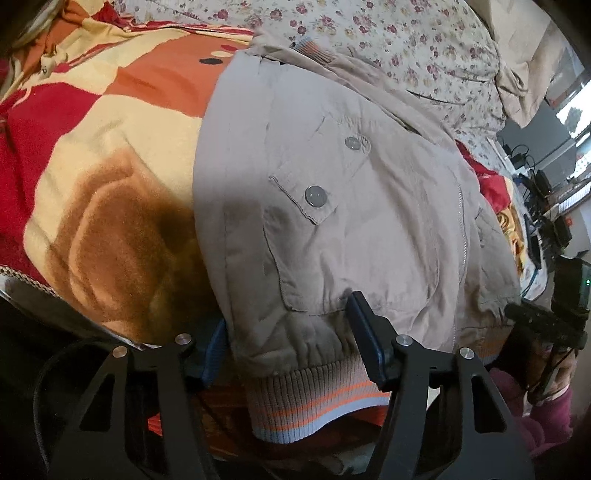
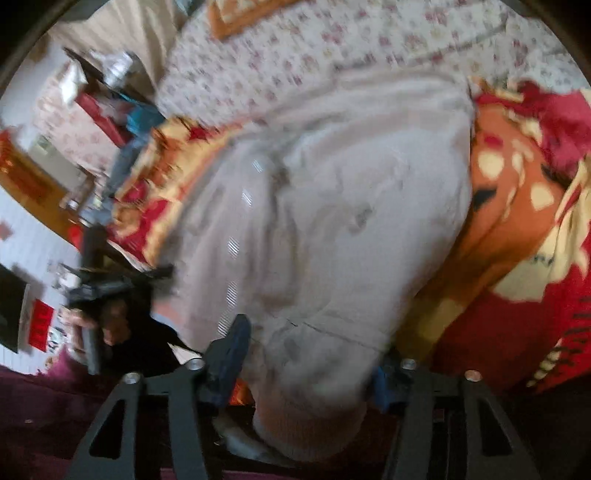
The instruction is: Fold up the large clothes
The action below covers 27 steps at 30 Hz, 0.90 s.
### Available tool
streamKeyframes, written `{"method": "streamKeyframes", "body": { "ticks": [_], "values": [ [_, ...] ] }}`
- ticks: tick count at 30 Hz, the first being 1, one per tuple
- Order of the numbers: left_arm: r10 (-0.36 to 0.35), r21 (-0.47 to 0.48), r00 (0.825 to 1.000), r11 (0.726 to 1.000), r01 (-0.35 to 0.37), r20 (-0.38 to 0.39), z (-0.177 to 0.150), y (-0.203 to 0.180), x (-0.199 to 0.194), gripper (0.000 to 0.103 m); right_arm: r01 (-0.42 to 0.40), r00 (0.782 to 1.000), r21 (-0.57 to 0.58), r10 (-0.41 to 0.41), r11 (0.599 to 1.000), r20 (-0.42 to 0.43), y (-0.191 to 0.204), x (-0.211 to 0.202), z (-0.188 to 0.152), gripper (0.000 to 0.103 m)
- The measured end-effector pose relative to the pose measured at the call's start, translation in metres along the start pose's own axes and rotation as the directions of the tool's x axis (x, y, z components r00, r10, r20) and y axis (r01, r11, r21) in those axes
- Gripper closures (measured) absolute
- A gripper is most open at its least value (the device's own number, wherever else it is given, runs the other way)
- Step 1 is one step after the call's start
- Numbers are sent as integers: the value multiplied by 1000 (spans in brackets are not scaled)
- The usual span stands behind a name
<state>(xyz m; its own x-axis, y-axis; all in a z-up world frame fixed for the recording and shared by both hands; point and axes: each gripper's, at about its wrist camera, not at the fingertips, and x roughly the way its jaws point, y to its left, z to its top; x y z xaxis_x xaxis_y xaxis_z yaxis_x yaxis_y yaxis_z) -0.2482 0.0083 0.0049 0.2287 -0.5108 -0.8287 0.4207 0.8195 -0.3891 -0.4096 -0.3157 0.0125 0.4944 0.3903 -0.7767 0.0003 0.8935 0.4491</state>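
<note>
On the bed's blanket (image 1: 92, 155) lies a beige jacket (image 1: 332, 206), its ribbed hem toward both tongs. Left tongs (image 1: 291, 343) stand partly open astride the hem corner, pads touching cloth. Right tongs (image 2: 310, 354) likewise straddle the blurred hem, grip uncertain

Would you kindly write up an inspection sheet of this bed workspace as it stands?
Surface: red, orange and cream blanket over a bed, with a floral sheet beyond it.
Job's things: beige jacket lying on the blanket, striped ribbed hem towards the cameras, chest pocket buttoned.
Clutter: beige cloth bunched on the floral sheet.
Grippers: left gripper straddles the hem corner; right gripper straddles the other corner; contact of the pads unclear, right view blurred.
Cables: black cable beside the left gripper; cords on the desk.
Surroundings: cluttered desk, maroon sleeve.
</note>
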Motion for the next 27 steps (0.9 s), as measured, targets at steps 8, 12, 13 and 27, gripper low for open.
{"method": "streamKeyframes", "body": {
  "ticks": [8, 12, 13, 27],
  "values": [
    [35, 21, 999, 999, -35, 21, 1, -6, -5, 65, 33, 996, 56, -37, 998, 78, -6, -5, -5, 89],
    [-15, 5, 998, 1000, 15, 58, 8, -6, -17, 71, -98, 981, 17, 94, 995, 168, 5, -36, 0, 89],
    [-1, 15, 998, 1000, 0, 56, 9, -7, -15, 71, -82, 983, 8, 79, 997, 166, 6, -35, 2, 89],
    [74, 48, 997, 996, -75, 9, 1, -10, -2, 82, -61, 997, 63, 59, 996, 40, -2, 16, -1, 86]
  ]
}}
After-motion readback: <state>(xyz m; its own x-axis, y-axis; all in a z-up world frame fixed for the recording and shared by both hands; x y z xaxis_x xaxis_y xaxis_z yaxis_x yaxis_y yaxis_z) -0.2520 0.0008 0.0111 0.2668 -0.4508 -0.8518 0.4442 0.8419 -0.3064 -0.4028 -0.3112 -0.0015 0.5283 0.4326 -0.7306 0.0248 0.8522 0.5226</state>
